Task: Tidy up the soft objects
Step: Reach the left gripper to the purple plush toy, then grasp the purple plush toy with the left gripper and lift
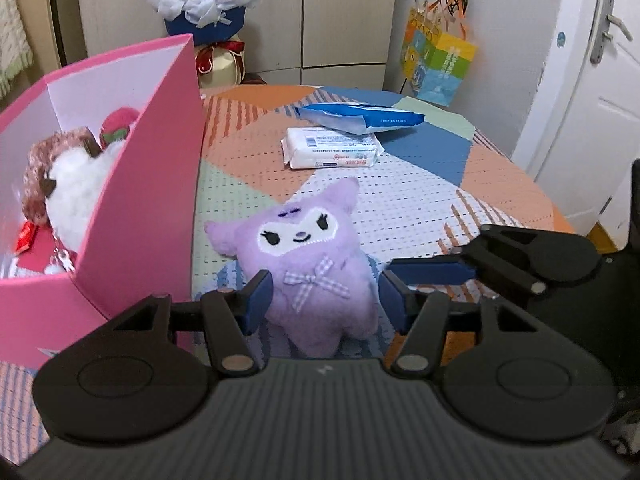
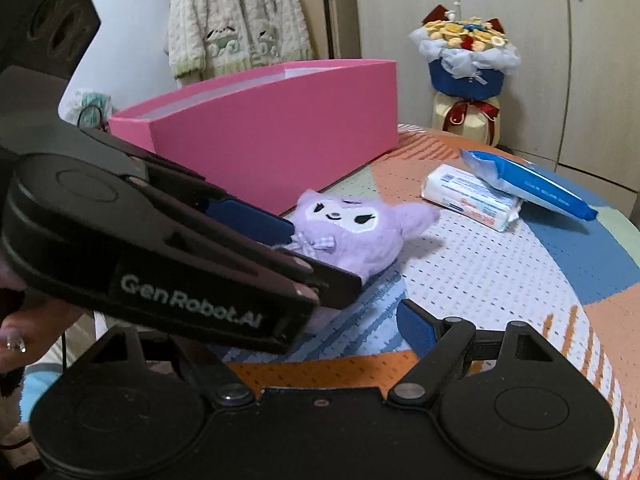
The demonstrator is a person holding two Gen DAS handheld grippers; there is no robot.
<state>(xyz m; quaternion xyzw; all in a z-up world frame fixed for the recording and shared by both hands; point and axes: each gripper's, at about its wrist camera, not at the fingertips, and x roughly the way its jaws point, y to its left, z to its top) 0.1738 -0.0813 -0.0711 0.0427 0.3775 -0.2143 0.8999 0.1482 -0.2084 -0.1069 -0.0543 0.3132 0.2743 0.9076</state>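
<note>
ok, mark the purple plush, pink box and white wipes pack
purple plush (image 1: 304, 248), left wrist view, on its face.
pink box (image 2: 280, 128), right wrist view, on outer side wall.
white wipes pack (image 1: 332, 152), left wrist view, on top label.

a home, most likely a bedroom or living room. a fluffy cream bathrobe (image 2: 224, 20) hangs at the upper left of the right wrist view, beside plain built-in wardrobe doors (image 2: 520, 20). a white panelled door (image 1: 600, 80) with a metal handle fills the right edge of the left wrist view. domestic clutter — a crocheted flower bouquet (image 1: 206, 4), a colourful gift bag (image 1: 438, 64) on the wall, a patterned cloth on the round surface (image 1: 420, 200).
</note>
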